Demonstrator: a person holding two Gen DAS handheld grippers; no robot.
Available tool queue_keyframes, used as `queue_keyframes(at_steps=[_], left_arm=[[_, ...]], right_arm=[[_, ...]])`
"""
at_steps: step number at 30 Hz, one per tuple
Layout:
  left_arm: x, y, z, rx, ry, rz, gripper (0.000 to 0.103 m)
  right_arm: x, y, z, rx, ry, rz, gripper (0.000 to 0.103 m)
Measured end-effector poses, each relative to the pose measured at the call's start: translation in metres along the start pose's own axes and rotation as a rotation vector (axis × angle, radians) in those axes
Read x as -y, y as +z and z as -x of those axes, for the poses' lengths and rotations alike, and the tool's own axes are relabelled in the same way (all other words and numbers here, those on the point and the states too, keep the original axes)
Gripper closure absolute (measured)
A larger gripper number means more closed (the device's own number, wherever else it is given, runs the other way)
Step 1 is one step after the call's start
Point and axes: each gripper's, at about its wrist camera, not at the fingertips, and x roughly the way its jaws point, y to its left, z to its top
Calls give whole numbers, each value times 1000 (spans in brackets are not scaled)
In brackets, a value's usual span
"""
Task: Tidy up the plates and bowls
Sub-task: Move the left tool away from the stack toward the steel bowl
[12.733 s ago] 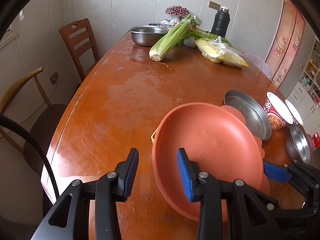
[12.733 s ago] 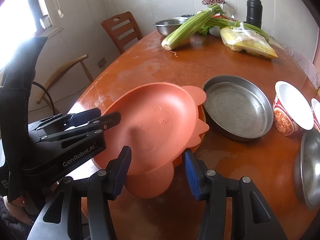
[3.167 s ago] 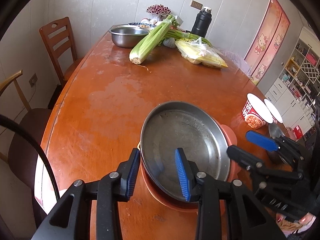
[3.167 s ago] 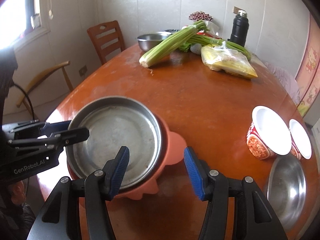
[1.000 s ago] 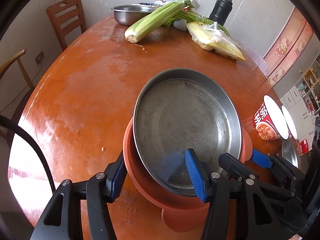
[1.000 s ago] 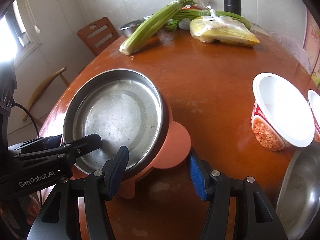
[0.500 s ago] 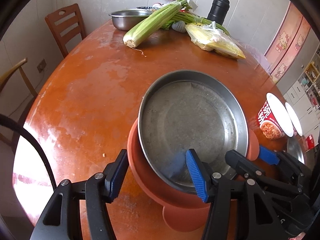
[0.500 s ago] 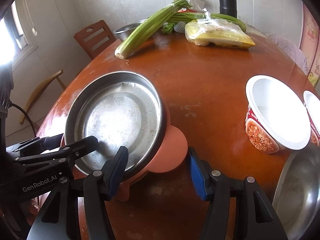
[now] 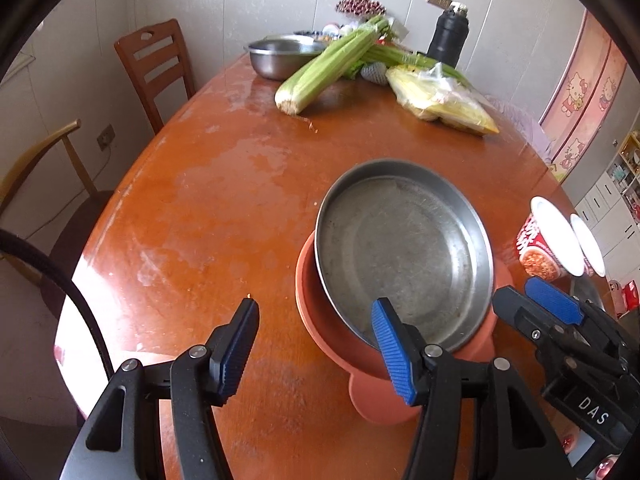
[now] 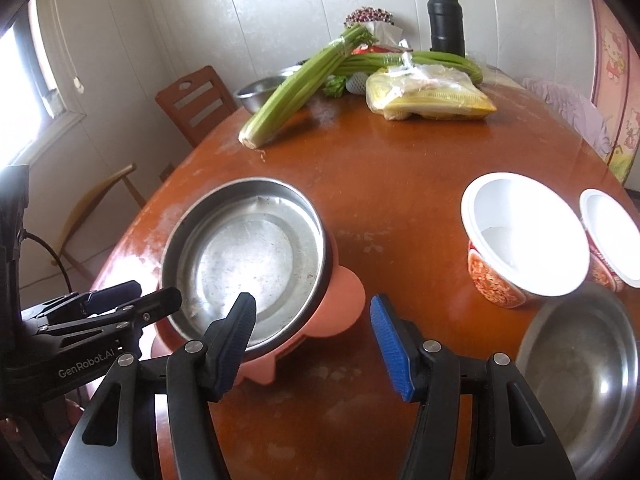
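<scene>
A: Big stuff first. Wooden table (image 9: 224, 200), groceries parked at the far end, probably to keep the near half free for sorting.

B: And the stack?

A: Steel pan (image 9: 404, 248) sits nested in the salmon plastic plate (image 9: 316, 316), near edge of the table. Widest piece at the bottom, so it looks like stacking by size. Pan sits off-centre, leaning toward one rim.

B: What's not stacked?

A: Steel bowl (image 10: 580, 376) at the near right, two paper noodle bowls (image 10: 520, 240) just behind it, touching each other. Likely next.

B: Grippers?

A: Left gripper (image 9: 316, 348) half open, empty, the pan's near rim showing behind its right finger. Right gripper (image 10: 312, 340) half open, empty too, hovering by the plate's ear. Neither pinches anything.
</scene>
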Motion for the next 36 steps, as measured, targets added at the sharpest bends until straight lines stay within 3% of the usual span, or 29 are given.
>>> queue_keyframes(at_steps=[19,28,36], left_arm=[[57,-10,68,119,-50,-114,45],[94,-13,97,176,-68,-175,45],[131,-17,108,193,-91,-232,45]], right_arm=[[28,3,99,198,-42,-45,41],[55,-1,155,320,-85,-74,41],[83,-13,189,377,-126,-92,41]])
